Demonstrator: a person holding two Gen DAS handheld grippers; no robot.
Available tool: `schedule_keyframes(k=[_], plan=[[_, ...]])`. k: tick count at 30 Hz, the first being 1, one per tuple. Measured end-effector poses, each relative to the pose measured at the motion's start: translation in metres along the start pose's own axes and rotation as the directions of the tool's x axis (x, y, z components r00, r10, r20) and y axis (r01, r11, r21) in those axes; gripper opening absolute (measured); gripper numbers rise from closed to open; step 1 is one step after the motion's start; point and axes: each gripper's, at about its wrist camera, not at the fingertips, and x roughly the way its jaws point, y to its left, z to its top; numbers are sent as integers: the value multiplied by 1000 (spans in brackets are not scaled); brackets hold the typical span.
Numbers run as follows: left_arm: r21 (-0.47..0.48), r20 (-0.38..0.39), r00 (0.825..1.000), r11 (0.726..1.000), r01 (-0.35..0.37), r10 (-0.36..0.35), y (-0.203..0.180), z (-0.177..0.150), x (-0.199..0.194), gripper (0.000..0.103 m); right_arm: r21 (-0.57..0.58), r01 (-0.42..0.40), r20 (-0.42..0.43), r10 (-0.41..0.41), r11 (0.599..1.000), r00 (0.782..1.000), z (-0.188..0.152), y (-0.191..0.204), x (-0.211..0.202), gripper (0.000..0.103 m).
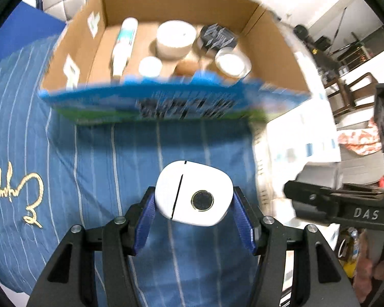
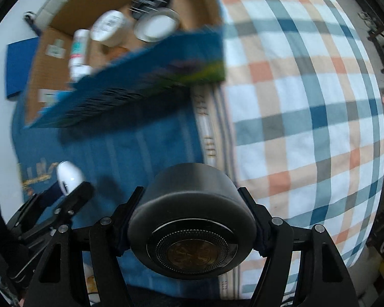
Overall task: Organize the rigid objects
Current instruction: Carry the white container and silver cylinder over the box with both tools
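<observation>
My left gripper (image 1: pixel 193 202) is shut on a white rounded case (image 1: pixel 192 193) with a dark round inset, held above the blue striped bedding (image 1: pixel 89 166). In the right wrist view that case (image 2: pixel 66 174) shows at the lower left in the left gripper (image 2: pixel 64 192). My right gripper (image 2: pixel 192 220) is shut on a dark grey round jar (image 2: pixel 192 204) with a patterned metallic lid. Ahead stands an open cardboard box (image 1: pixel 274 51) with a blue printed front flap (image 1: pixel 166 102). Inside lie a white tube (image 1: pixel 124 48), white jars (image 1: pixel 175 39) and a dark faceted jar (image 1: pixel 217 37).
The box (image 2: pixel 46 58) sits on the blue bedding beside a plaid quilt (image 2: pixel 307 102). The right gripper's black body (image 1: pixel 345 204) shows at the right of the left wrist view. Furniture and clutter (image 1: pixel 350 58) stand beyond the bed edge.
</observation>
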Motion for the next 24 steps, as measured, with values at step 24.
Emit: schedule_keyframes(k=[24], plan=[[-117, 115, 993, 993, -21, 35, 91, 149, -30, 55, -122, -11, 83, 21, 992, 996, 137, 75, -36, 73]])
